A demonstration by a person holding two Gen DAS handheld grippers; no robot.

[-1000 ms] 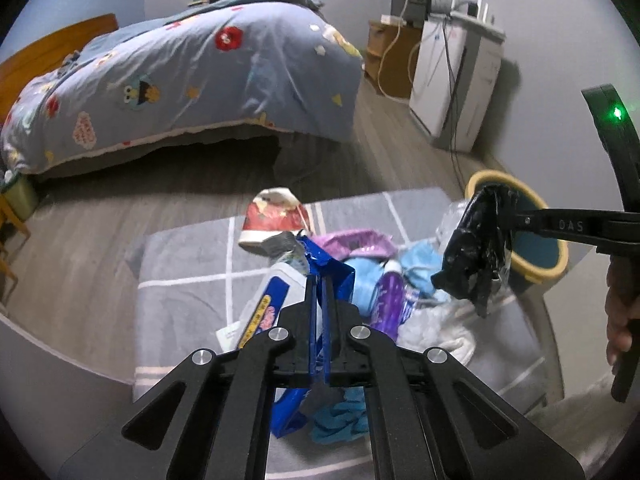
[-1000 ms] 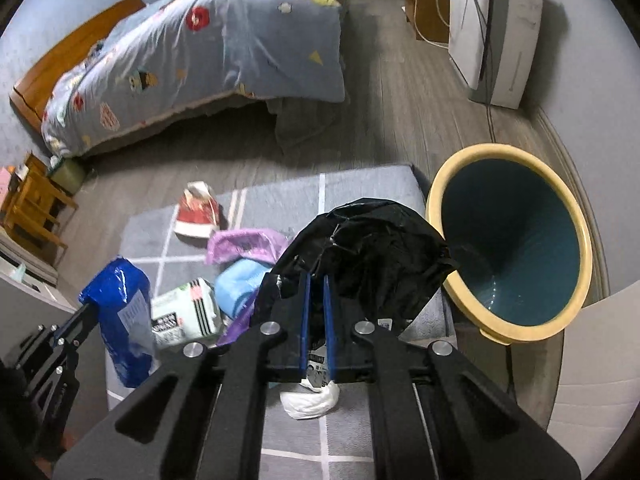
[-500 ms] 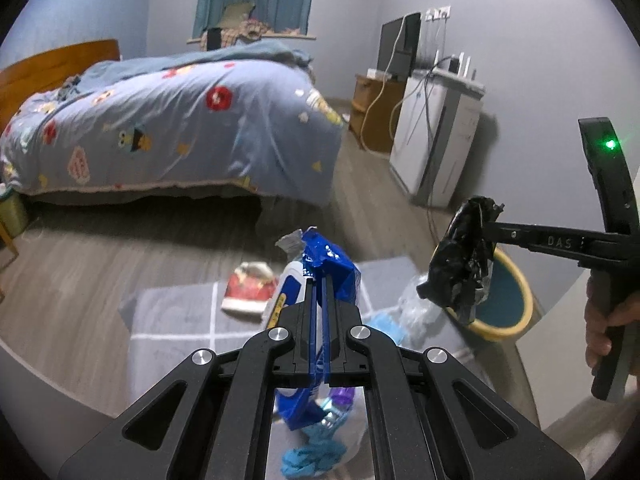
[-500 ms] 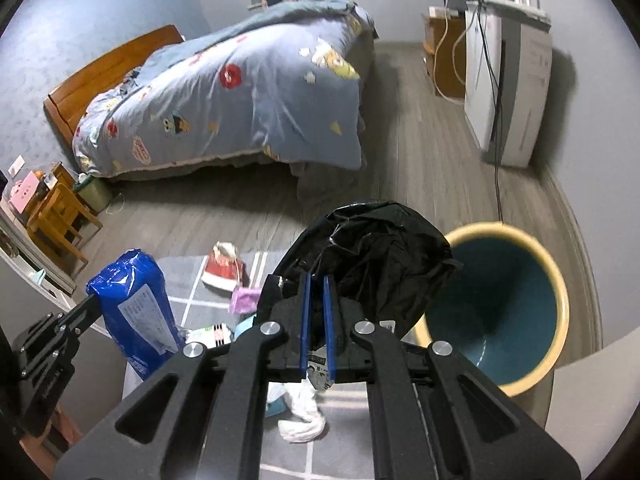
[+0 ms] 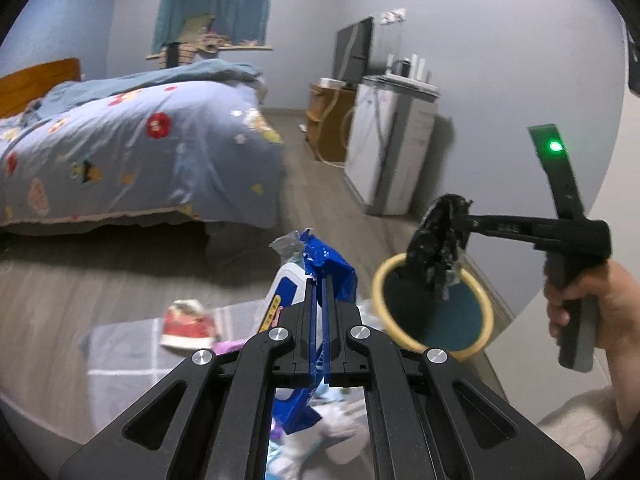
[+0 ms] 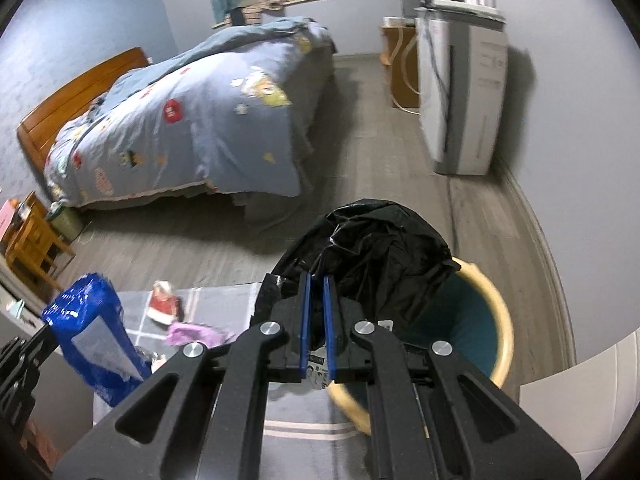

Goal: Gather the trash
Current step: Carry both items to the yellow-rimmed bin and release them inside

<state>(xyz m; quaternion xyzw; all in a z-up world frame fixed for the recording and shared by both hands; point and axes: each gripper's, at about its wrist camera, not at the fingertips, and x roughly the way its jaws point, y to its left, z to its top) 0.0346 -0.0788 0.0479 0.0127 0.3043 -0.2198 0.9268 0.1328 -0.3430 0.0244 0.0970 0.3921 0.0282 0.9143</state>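
No legible brand on blue wrapper (image 5: 328, 276); black bag (image 6: 376, 248) label unreadable.

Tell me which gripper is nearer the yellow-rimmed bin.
Right. The right gripper holds the black bag just above the bin; the left gripper, clamping the blue packet, sits back over the rug.

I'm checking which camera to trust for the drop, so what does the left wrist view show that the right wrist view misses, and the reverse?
Only the left wrist view shows the person's right hand around its handle, and the right gripper from the side with the black plastic bag hanging above the bin.

Only the right wrist view shows the small wooden stool beside the bed.

Both show the bin, the black bag, the blue packet shut in the left gripper, the bed, and the red-and-white wrapper on the grey rug.
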